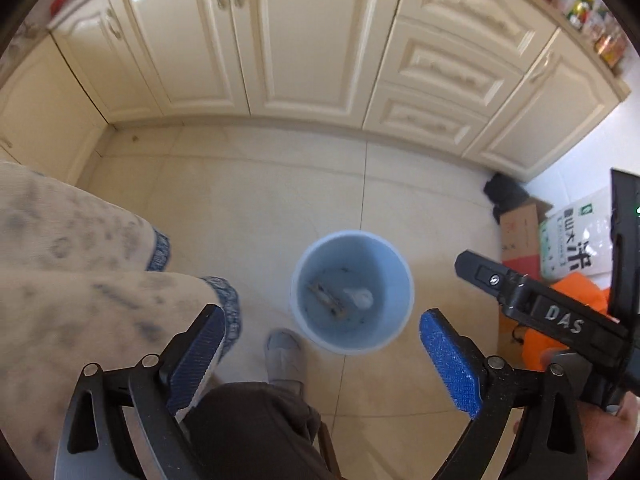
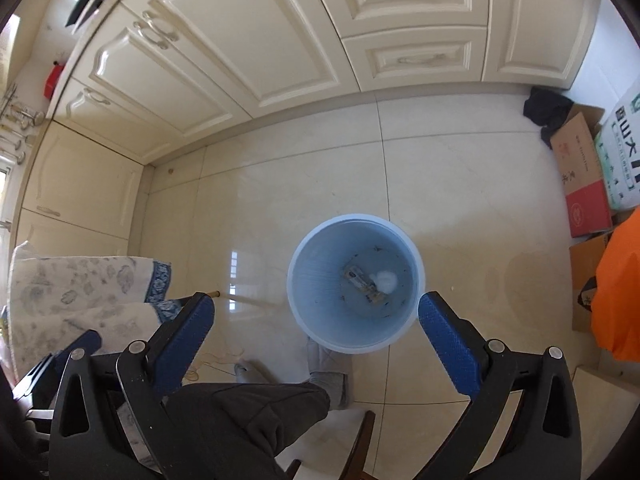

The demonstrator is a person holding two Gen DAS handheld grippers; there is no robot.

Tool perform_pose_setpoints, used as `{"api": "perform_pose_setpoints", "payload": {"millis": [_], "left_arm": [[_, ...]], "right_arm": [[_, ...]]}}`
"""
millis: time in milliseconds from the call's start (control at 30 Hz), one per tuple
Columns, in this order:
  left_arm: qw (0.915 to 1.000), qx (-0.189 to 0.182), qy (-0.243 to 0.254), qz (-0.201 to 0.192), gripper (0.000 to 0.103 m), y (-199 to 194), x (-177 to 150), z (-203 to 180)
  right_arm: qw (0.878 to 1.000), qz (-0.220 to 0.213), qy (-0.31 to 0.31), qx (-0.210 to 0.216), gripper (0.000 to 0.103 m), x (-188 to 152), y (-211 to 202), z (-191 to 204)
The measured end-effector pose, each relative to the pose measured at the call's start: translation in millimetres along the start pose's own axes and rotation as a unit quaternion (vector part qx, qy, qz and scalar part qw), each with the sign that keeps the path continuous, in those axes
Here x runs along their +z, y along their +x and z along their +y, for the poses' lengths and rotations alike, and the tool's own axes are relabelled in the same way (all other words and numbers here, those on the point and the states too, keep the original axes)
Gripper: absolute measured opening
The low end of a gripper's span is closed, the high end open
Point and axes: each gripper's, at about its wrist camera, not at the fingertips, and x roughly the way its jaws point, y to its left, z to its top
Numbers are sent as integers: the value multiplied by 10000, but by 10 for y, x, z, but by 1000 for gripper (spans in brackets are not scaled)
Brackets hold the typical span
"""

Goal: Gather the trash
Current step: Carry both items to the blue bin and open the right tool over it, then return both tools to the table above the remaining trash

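Note:
A light blue bin [image 1: 394,326] stands on the tiled floor; it also shows in the right wrist view [image 2: 316,320]. Inside lie a flat wrapper [image 1: 326,300] [image 2: 362,280] and a white crumpled piece [image 1: 360,298] [image 2: 386,280]. My left gripper [image 1: 322,344] is open and empty, high above the floor just short of the bin. My right gripper [image 2: 316,326] is open and empty, above the bin's near rim. The right gripper's black body [image 1: 552,316] shows at the right of the left wrist view.
Cream cabinets [image 1: 280,40] line the far wall. A patterned cloth [image 1: 72,280] covers a surface at the left. Cardboard boxes [image 2: 580,176] and an orange bag [image 2: 620,292] stand at the right. The person's leg [image 2: 248,420] and slipper [image 1: 286,356] are below the grippers.

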Motion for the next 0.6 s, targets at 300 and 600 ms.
{"api": "perform_pose_setpoints", "payload": {"millis": [300,600], "left_arm": [[9929,-161,-316,-1132,102,-1417,-484,350],[9705,346,-1103,-2117,102,-2696,-1497,877]], "right_arm": [[9955,-629,-623,336,103,-185,-854,711],[9705,-1185,-1894,910,103,-565,-1606,1957]]}}
